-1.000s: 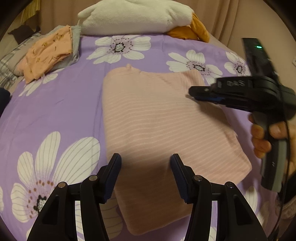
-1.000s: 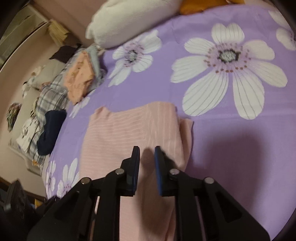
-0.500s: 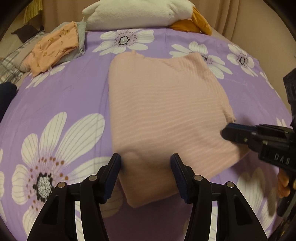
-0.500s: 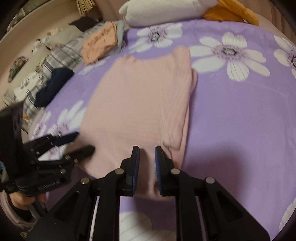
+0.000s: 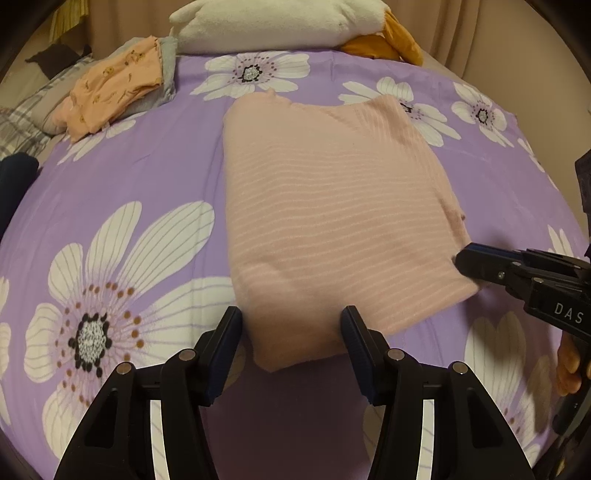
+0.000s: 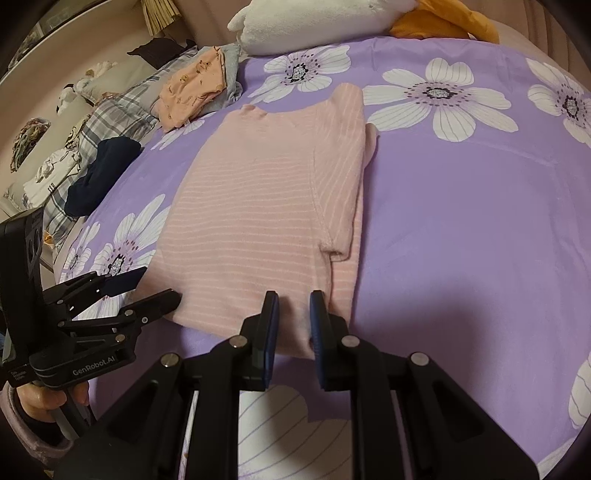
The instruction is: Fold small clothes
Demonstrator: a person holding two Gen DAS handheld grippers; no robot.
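A bed point(image 5: 155, 177) under a purple bedspread printed with white flowers fills the room. Beige curtains point(image 5: 122, 18) hang behind its far edge. The light is dim and warm.

shirt point(image 5: 332, 221): laid flat on the bedspread point(image 5: 147, 177), mid-bed, one sleeve folded over its right side
left gripper point(image 5: 291, 347): placed at the shirt's near left corner
right gripper point(image 6: 291, 325): placed at the shirt's near right corner
folded clothes point(image 5: 118, 88): stacked behind the shirt, to the left
pillow point(image 5: 280, 22): set at the far edge, behind the shirt
dark garment point(image 6: 103, 170): left at the bed's left edge
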